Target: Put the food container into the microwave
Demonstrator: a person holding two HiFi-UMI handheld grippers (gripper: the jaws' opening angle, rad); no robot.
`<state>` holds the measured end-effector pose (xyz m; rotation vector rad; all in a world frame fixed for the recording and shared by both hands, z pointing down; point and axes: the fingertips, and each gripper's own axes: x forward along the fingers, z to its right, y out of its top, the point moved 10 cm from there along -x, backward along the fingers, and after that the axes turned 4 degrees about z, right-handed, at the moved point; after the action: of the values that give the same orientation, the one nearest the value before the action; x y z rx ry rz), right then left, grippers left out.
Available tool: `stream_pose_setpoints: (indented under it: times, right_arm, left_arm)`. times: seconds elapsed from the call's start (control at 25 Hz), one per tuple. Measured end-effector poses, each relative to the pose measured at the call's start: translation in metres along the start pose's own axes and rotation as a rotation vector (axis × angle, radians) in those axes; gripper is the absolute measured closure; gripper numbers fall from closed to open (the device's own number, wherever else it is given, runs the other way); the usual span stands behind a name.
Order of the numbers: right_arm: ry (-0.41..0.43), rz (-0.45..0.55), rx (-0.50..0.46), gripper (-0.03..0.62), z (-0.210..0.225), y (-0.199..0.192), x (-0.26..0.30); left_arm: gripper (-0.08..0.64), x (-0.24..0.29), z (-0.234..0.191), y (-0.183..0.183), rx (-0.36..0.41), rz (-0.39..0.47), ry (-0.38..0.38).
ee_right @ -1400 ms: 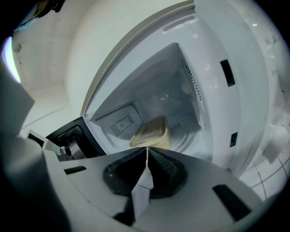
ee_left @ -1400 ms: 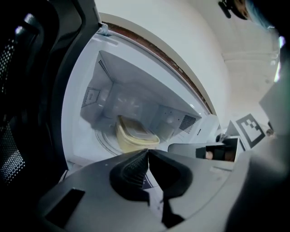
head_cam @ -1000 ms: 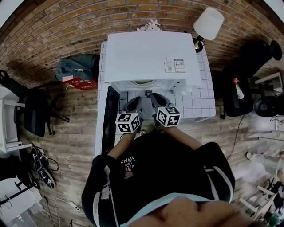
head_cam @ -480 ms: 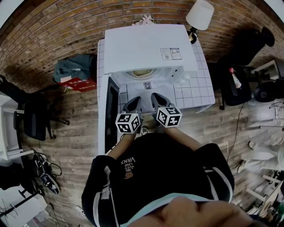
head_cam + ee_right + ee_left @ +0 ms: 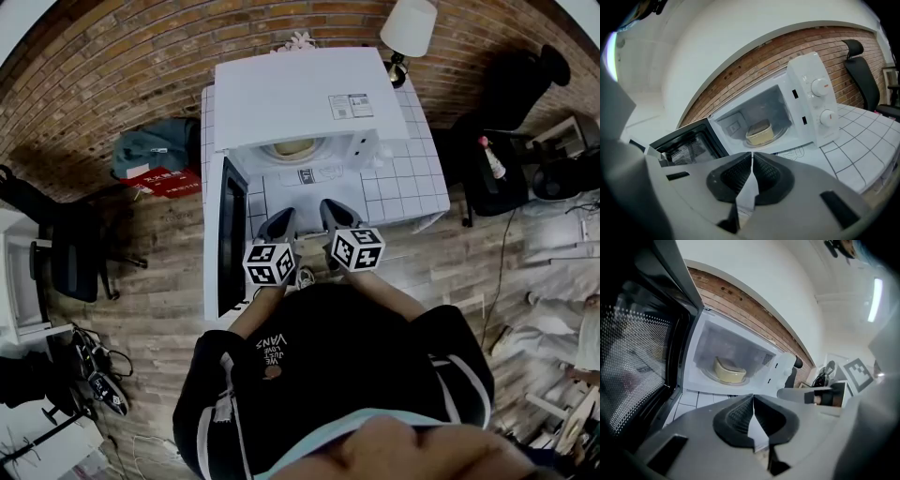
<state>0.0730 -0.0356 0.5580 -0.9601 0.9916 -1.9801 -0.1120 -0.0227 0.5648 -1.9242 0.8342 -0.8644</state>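
Note:
The white microwave (image 5: 300, 94) stands on a white tiled table, its door (image 5: 230, 234) swung open to the left. The pale yellow food container (image 5: 728, 371) sits on the turntable inside the cavity, and it shows in the right gripper view too, container (image 5: 759, 131). From above only its top edge shows, container (image 5: 292, 148). My left gripper (image 5: 753, 397) and right gripper (image 5: 752, 154) are side by side in front of the opening, well short of it. Both are shut, tips touching, with nothing held. In the head view they are the left gripper (image 5: 279, 223) and right gripper (image 5: 336, 214).
The microwave's two knobs (image 5: 819, 86) are on its right panel. The tiled table (image 5: 403, 187) extends right of the microwave. A white lamp (image 5: 407, 26) stands at the back right. A black chair (image 5: 70, 253) and a grey bag (image 5: 150, 150) are on the floor at left.
The gap between the grippers and the microwave opening has grown, and more of the tiled table shows in front of it. Both grippers stayed shut and side by side.

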Motion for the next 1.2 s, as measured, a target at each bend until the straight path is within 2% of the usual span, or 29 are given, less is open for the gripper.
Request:
stream_pose_setpoints:
  times: [0.84, 1.2]
  right_arm:
    - [0.169, -0.082, -0.067, 0.581, 0.050, 0.017, -0.037]
    - [0.214, -0.131, -0.096, 0.588, 0.057, 0.012, -0.046]
  left_arm:
    - [0.546, 0.003, 0.070, -0.023, -0.017, 0.089, 0.181]
    - [0.546, -0.003, 0.086, -0.031, -0.014, 0.098, 0.224]
